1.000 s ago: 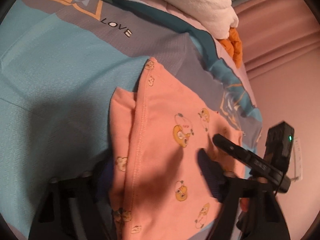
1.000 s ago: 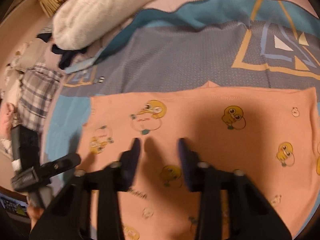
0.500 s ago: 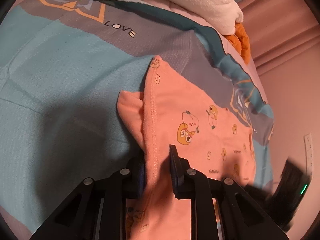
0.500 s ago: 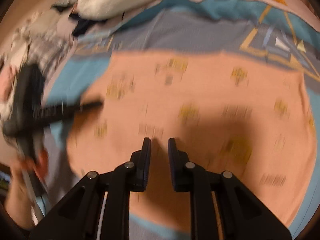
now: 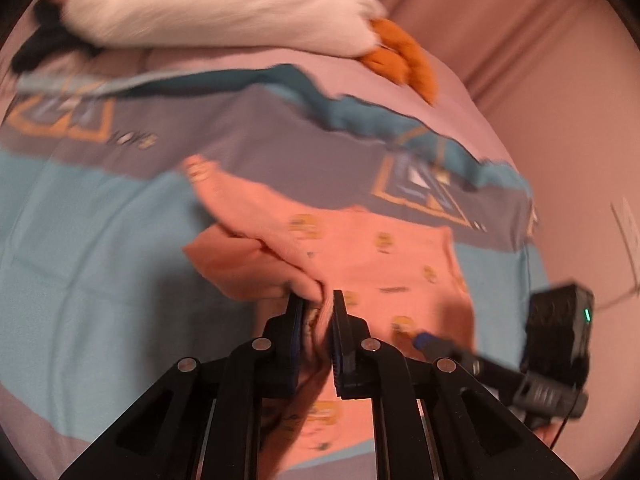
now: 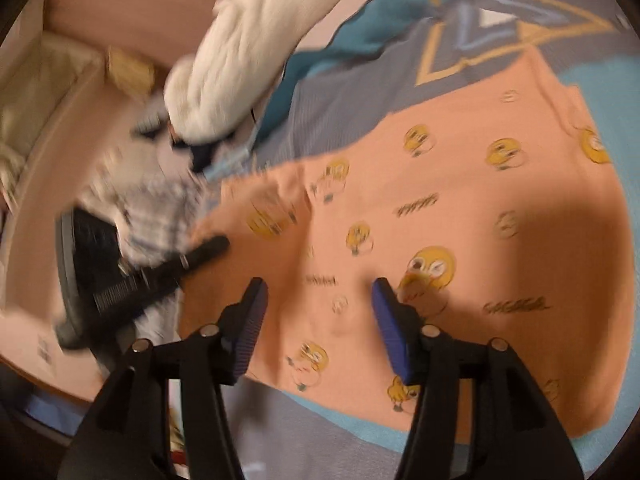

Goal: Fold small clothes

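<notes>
A small peach garment (image 5: 372,252) printed with yellow cartoon faces lies on a blue and grey bedspread (image 5: 88,240). My left gripper (image 5: 317,300) is shut on a bunched edge of the garment and lifts it into a fold. In the right wrist view the garment (image 6: 460,208) lies spread flat. My right gripper (image 6: 318,294) is open just above it, with nothing between its blue pads (image 6: 386,320). The left gripper also shows in the right wrist view (image 6: 212,248), at the garment's left edge. The right gripper shows in the left wrist view (image 5: 428,340), low on the right.
A white fluffy blanket (image 5: 224,4) and an orange cloth (image 5: 404,56) lie at the far side of the bed. A plaid garment (image 6: 160,208) and dark clothes lie at the bed's left side. A pink curtain (image 5: 540,80) hangs at the right.
My left gripper stayed shut on the garment's edge and lifted it, bunching the cloth. My right gripper, nearly shut half a second ago, has opened wide above the garment.
</notes>
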Demonstrator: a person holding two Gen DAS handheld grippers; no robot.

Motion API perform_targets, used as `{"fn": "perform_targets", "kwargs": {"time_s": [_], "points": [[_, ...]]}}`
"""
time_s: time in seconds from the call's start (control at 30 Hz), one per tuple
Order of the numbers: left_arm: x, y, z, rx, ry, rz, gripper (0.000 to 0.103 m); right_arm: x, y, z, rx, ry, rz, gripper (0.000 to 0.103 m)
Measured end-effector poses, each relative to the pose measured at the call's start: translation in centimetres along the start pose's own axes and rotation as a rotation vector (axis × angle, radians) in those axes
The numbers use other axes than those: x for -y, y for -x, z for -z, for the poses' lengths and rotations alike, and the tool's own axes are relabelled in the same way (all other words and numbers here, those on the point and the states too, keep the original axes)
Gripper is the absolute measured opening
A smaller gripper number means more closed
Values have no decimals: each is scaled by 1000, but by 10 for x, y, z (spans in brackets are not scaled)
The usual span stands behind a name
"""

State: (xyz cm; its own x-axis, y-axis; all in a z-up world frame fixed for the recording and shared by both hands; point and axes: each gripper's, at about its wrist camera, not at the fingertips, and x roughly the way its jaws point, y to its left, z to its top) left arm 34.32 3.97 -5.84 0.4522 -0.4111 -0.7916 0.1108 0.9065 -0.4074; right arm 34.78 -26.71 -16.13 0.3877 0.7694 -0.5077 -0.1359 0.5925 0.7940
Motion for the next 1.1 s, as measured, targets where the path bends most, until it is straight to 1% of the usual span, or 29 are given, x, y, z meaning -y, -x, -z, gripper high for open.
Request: {"fn": "perform_targets", "kwargs": {"time_s": [0.03, 0.07, 0.1, 0.17, 0.2, 0.27, 0.33, 0.4, 0.5, 0.6, 0.7, 0.8, 0.87, 0.97, 1.0, 1.03, 1.07, 1.1], "points": [[17, -6, -1, -6, -36, -1, 10, 7, 2, -6, 19, -50, -30, 68], [30, -12, -1, -17, -60, -2, 10, 10, 9, -2, 32, -87, -52, 69], [40, -19, -1, -31, -77, 2, 10, 21, 9, -6, 42, -160, -93, 69], [62, -35, 2, -69, -124, 18, 10, 30, 2, -8, 49, -257, -168, 71], [73, -45, 5, -90, -152, 19, 10, 37, -1, -11, 47, -299, -191, 73], [84, -57, 11, -119, -174, 39, 10, 45, -4, -11, 42, -347, -191, 72], [83, -56, 14, -126, -166, 61, 10, 46, -9, -13, 25, -354, -168, 73], [71, -47, 15, -116, -154, 77, 10, 38, -18, -12, -4, -323, -128, 73], [45, -27, 17, -98, -102, 78, 10, 28, -12, -14, -37, -250, -83, 74], [11, -7, 22, -69, -58, 42, 10, 14, -29, -21, -68, -194, -42, 73], [-18, 4, 30, -66, -8, 22, 10, 5, -49, -23, -92, -157, 4, 70], [-41, 10, 40, -65, 38, 13, 10, 0, -64, -25, -102, -123, 27, 68], [-55, 11, 48, -66, 80, 29, 10, -3, -71, -26, -98, -106, 25, 66], [-70, 10, 58, -72, 125, 49, 10, -4, -82, -28, -95, -90, 32, 60], [-74, 9, 61, -76, 137, 52, 10, -5, -84, -29, -92, -80, 40, 53], [-77, 7, 63, -80, 148, 54, 10, -5, -85, -29, -87, -71, 54, 40], [-80, 5, 65, -86, 160, 55, 10, -4, -85, -29, -81, -59, 72, 29], [-84, 6, 67, -90, 166, 56, 10, -2, -82, -28, -82, -48, 79, 15]]}}
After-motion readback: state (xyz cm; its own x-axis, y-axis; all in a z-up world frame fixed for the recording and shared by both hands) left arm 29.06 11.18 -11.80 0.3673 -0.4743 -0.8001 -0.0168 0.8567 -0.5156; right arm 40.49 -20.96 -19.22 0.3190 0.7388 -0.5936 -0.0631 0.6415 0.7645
